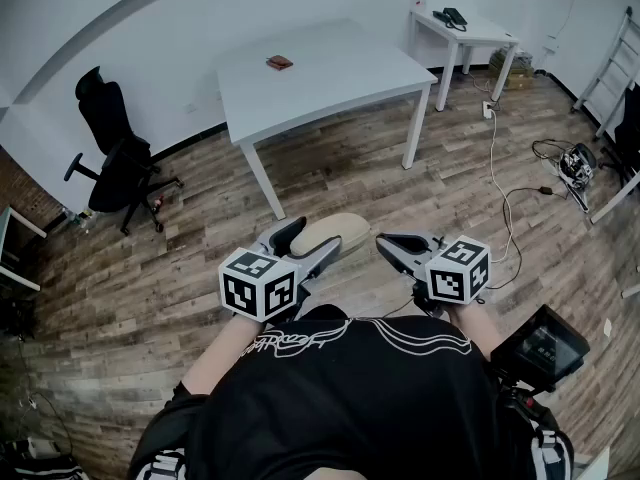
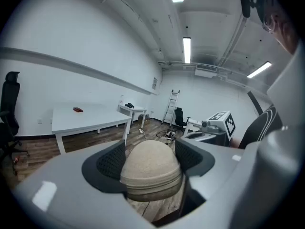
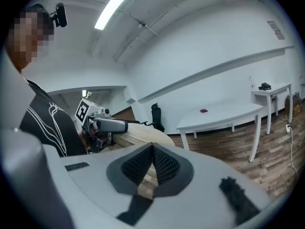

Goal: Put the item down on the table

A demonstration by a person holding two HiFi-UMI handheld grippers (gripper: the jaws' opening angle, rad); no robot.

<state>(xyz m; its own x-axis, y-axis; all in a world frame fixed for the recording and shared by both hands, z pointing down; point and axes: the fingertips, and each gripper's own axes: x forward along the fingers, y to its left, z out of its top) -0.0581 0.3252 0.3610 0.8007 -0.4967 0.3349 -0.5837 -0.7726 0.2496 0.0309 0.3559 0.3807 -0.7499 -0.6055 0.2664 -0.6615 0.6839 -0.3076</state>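
A beige, rounded, layered item is held out over the wooden floor, with my left gripper shut on it. In the left gripper view the item fills the gap between the two dark pads, which press on its sides. My right gripper is level with it, just to the right, shut with nothing between its pads. The right gripper view shows the left gripper and the item at its left. The white table stands ahead, some way beyond both grippers.
A small red-brown object lies on the white table. A black office chair stands at the left. At the back right are a small white side table and a ladder. Cables run over the floor at the right.
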